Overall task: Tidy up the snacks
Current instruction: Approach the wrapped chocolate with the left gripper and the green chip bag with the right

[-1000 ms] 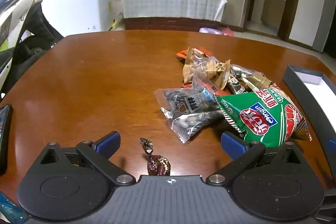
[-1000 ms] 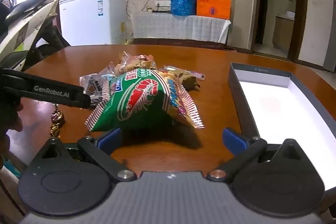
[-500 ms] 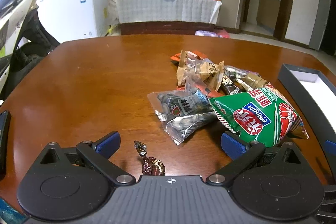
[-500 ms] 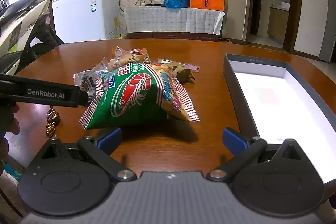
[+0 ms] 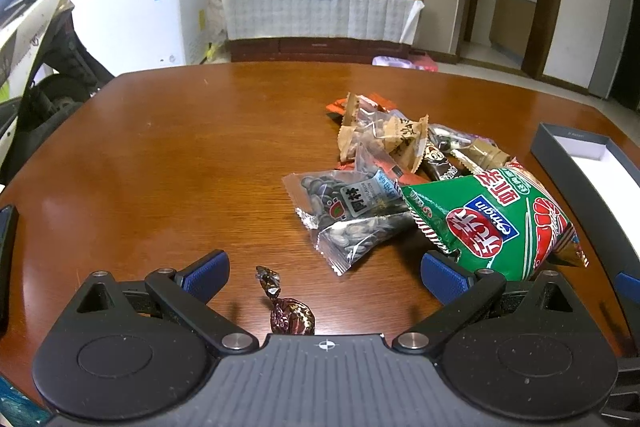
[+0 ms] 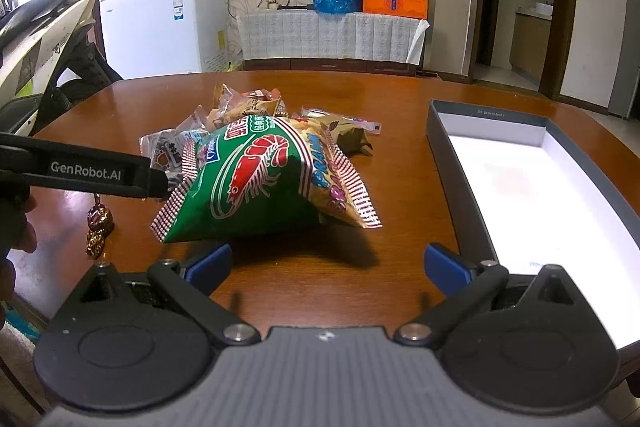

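A pile of snacks lies on the brown table (image 5: 180, 163): a green prawn-cracker bag (image 5: 492, 223) (image 6: 256, 183), a clear packet of seeds (image 5: 356, 211), tan packets (image 5: 384, 139) and small bars. A foil-wrapped candy (image 5: 290, 313) (image 6: 98, 223) lies apart, between the fingers of my left gripper (image 5: 324, 273), which is open and empty. My right gripper (image 6: 326, 263) is open and empty, just short of the green bag. The left gripper's side (image 6: 92, 171) shows in the right wrist view, above the candy. An open grey box with a white inside (image 6: 532, 187) (image 5: 584, 163) stands right of the pile.
A dark flat object (image 5: 6, 251) lies at the table's left edge. Behind the table are a white freezer (image 5: 144, 11), a scooter (image 5: 36, 39) and a covered sideboard (image 5: 320, 15) with bags.
Both grippers have drawn back slightly and risen a little; the candy and green bag sit marginally farther off. Nothing was gripped or released.
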Demonstrator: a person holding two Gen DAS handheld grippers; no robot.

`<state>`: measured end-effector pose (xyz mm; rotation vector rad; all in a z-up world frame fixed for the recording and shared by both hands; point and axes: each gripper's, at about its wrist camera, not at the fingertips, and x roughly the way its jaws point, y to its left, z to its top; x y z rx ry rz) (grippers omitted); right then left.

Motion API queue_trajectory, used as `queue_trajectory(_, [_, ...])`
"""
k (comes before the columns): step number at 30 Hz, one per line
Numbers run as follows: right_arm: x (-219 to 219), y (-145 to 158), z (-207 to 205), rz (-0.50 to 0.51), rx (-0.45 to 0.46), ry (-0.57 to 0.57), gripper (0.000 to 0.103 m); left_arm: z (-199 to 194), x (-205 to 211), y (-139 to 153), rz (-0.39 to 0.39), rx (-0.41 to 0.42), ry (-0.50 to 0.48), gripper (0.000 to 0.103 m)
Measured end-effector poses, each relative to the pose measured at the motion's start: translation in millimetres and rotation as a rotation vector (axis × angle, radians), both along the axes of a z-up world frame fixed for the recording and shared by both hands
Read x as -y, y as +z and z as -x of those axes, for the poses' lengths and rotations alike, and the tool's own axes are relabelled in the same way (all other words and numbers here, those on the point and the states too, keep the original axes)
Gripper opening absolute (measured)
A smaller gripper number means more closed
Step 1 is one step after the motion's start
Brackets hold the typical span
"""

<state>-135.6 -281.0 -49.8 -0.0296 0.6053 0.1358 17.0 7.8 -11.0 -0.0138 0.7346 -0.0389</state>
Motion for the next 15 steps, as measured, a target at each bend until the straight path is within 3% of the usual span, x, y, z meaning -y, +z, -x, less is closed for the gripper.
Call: queue_trajectory(15, [-0.2, -0.4, -2.1, 0.0, -0.002, -0.001, 0.103, -0.8, 0.3, -0.4, 0.002, -0.002, 0.0, 0.103])
